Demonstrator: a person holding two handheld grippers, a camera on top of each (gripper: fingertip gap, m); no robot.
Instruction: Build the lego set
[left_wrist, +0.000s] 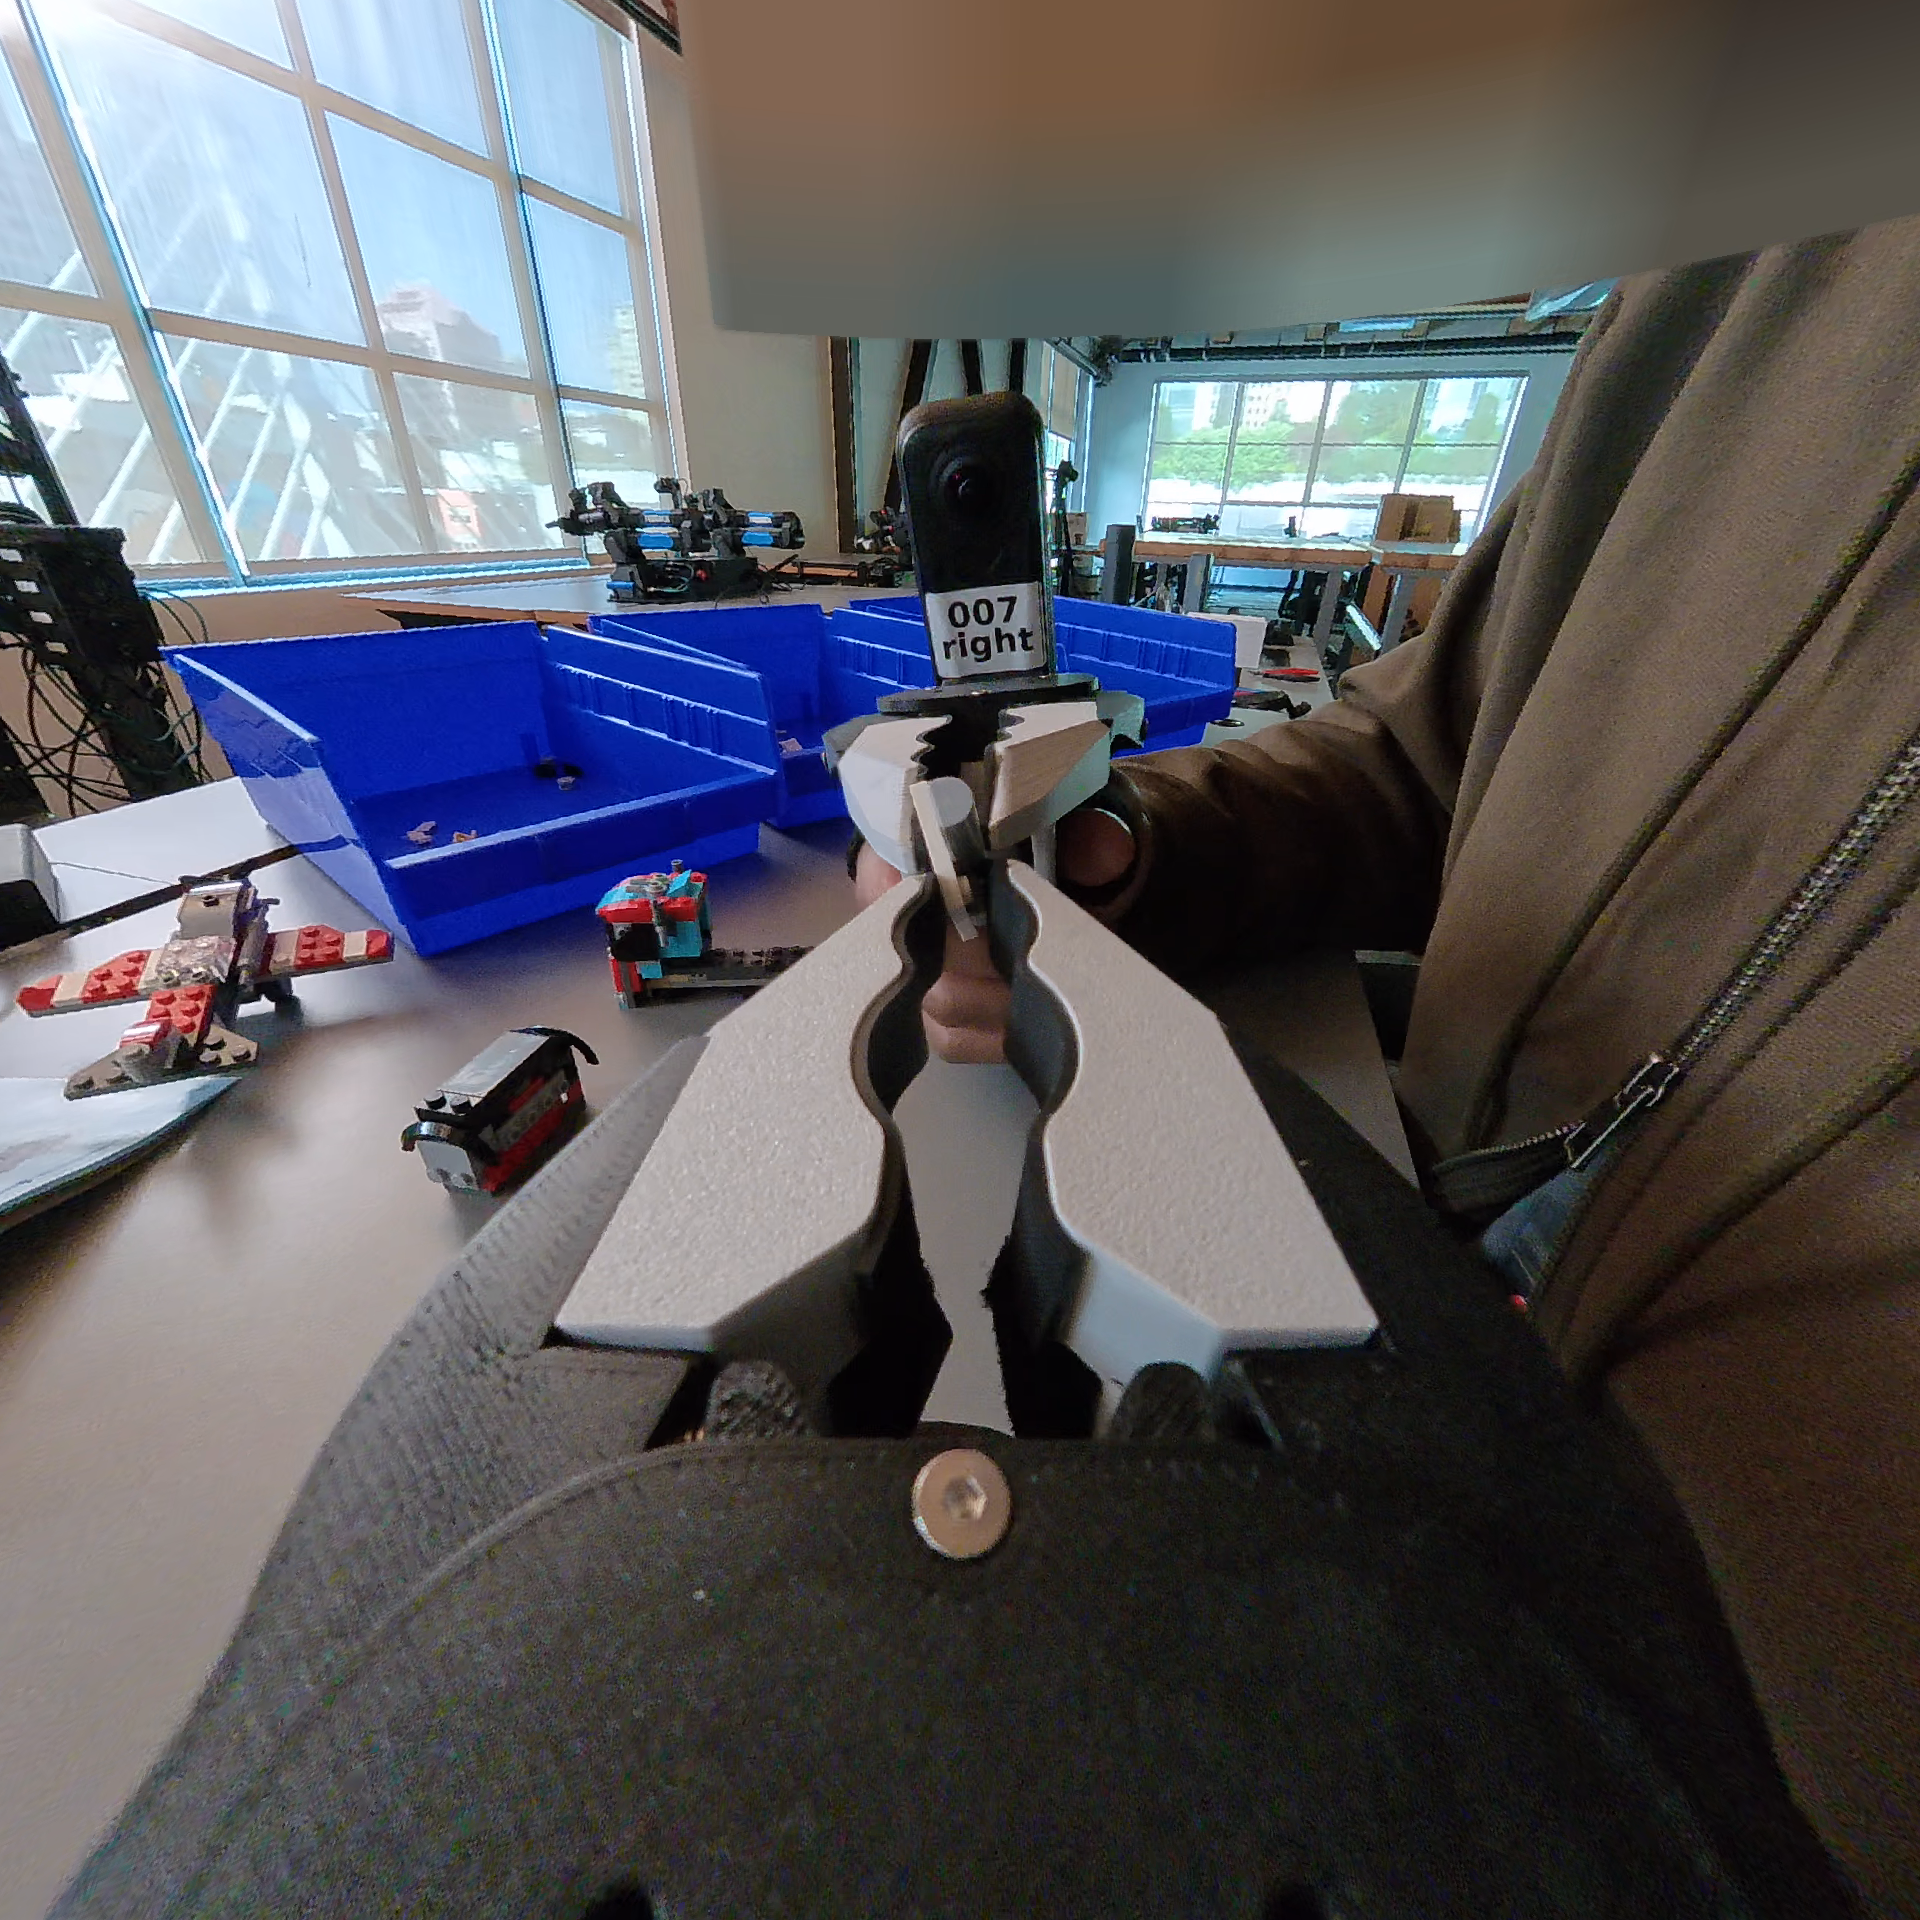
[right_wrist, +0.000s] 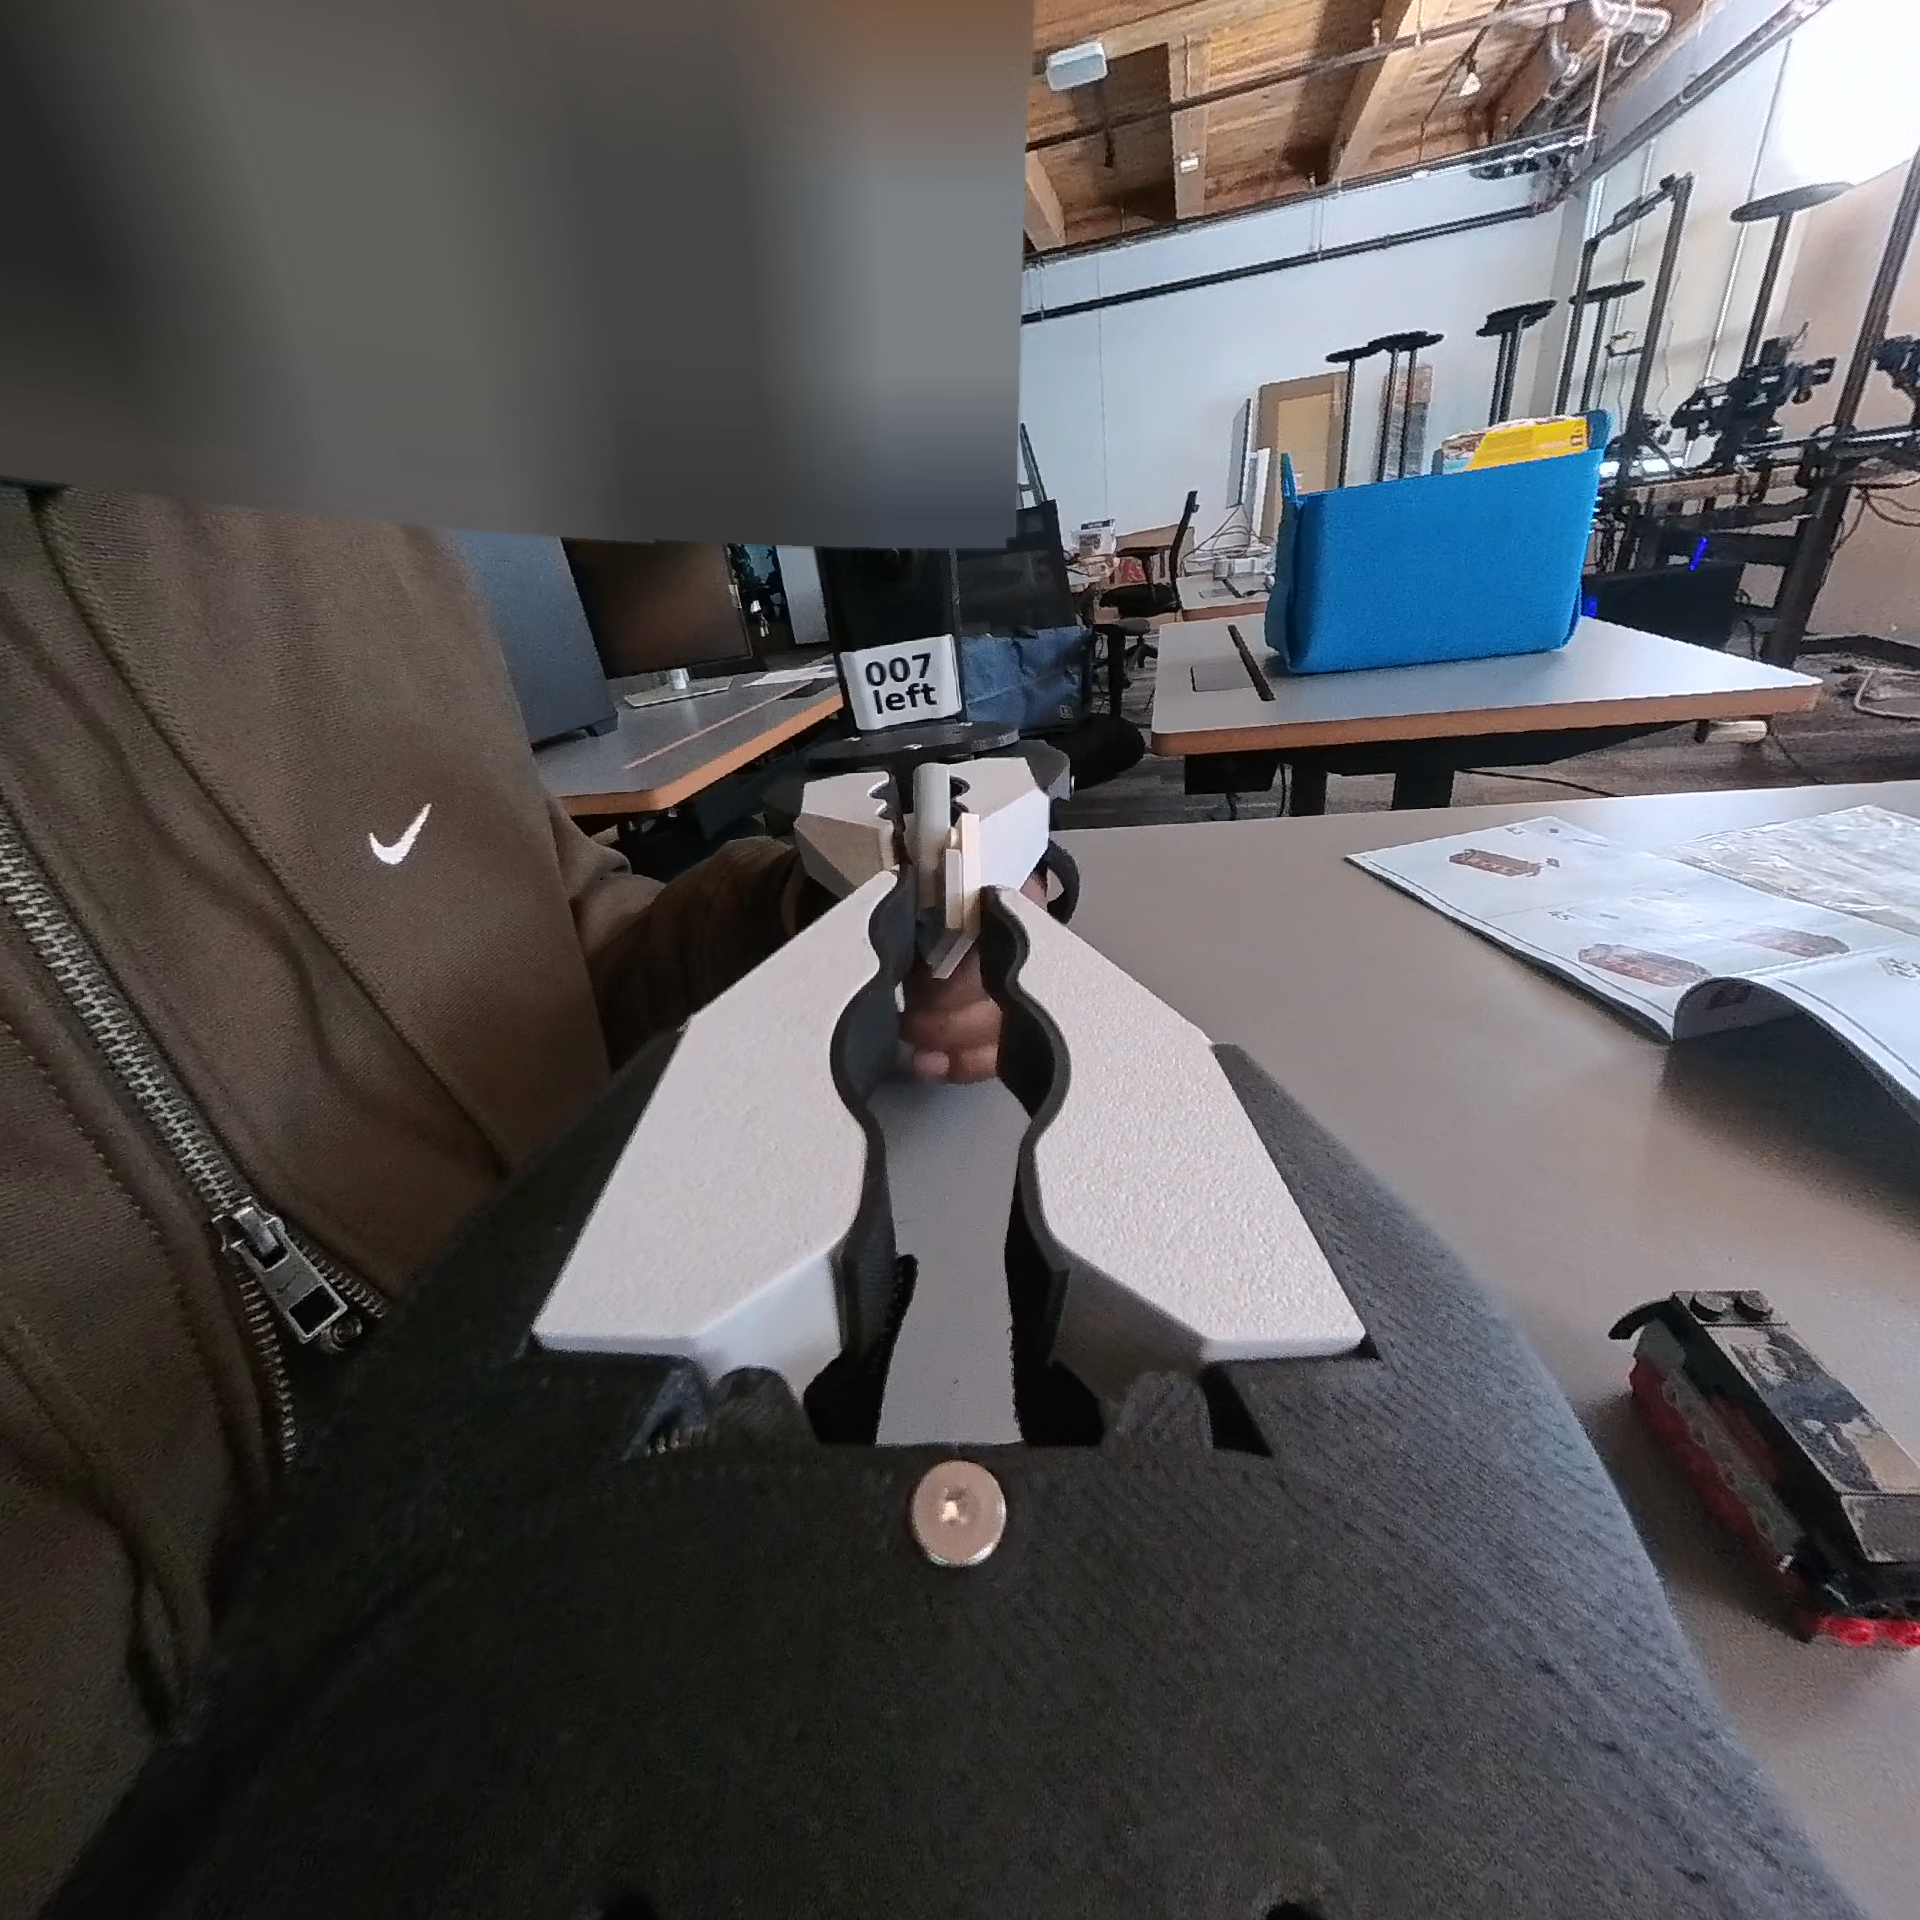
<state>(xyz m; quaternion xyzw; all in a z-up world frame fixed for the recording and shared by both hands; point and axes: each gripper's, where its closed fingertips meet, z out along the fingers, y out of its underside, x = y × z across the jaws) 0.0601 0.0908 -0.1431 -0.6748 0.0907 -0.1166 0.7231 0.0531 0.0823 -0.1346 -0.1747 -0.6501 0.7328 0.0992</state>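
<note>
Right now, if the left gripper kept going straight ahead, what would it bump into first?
The left gripper points tip to tip at the right gripper, so it would almost surely meet that first. The small pale grey brick assembly already bridges both sets of fingertips.

Two grippers (left_wrist: 961, 914) (right_wrist: 940, 925), three blue bins (left_wrist: 499, 727), three brick models (left_wrist: 499, 1107).

Glossy plastic bins (left_wrist: 468, 748); matt tabletop (right_wrist: 1351, 1039)

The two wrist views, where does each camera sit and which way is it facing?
Left wrist view: on the left gripper, facing the right gripper, blue bins, brick models; sleeve, jacket show.
Right wrist view: on the right gripper, facing the left gripper, booklet; jacket shows.
Shared: a small pale piece held between both, black-red model.
</note>
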